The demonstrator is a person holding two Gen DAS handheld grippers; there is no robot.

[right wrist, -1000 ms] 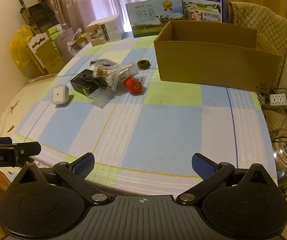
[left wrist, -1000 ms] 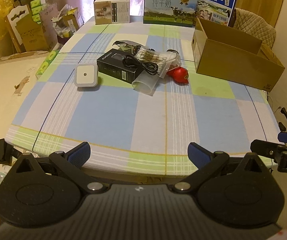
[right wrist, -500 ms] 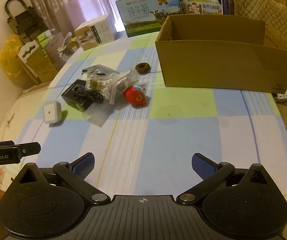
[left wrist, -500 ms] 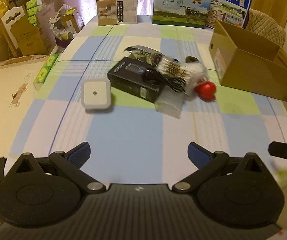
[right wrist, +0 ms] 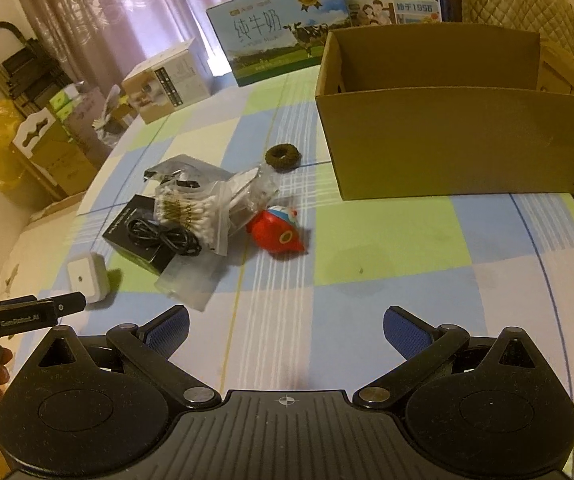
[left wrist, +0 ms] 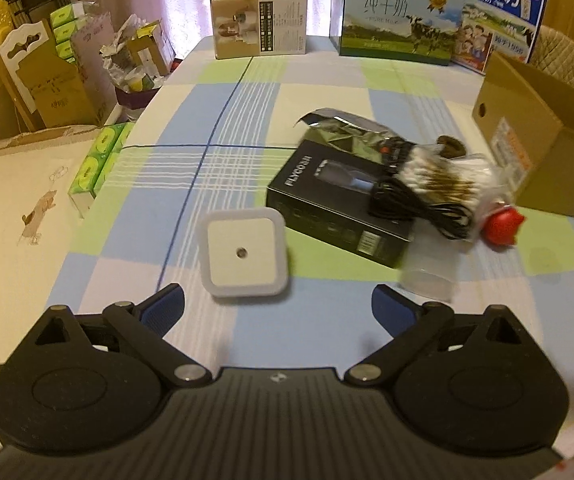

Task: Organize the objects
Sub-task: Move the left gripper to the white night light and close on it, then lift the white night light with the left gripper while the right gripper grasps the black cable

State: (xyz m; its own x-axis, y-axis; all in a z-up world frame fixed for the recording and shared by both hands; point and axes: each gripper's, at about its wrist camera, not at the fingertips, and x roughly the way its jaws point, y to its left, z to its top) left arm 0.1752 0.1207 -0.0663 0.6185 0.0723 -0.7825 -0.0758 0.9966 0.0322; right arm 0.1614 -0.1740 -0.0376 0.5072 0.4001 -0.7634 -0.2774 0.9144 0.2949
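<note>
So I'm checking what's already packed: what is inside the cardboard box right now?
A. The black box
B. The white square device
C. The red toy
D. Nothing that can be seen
D: the cardboard box shows only bare inner walls, while the red toy, white square device and black box all lie on the table.

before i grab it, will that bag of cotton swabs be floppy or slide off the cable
The bag of cotton swabs looks like thin clear plastic, so it will probably sag where pinched. It lies partly on the black cable, which may drag along. It is likely light.
</note>
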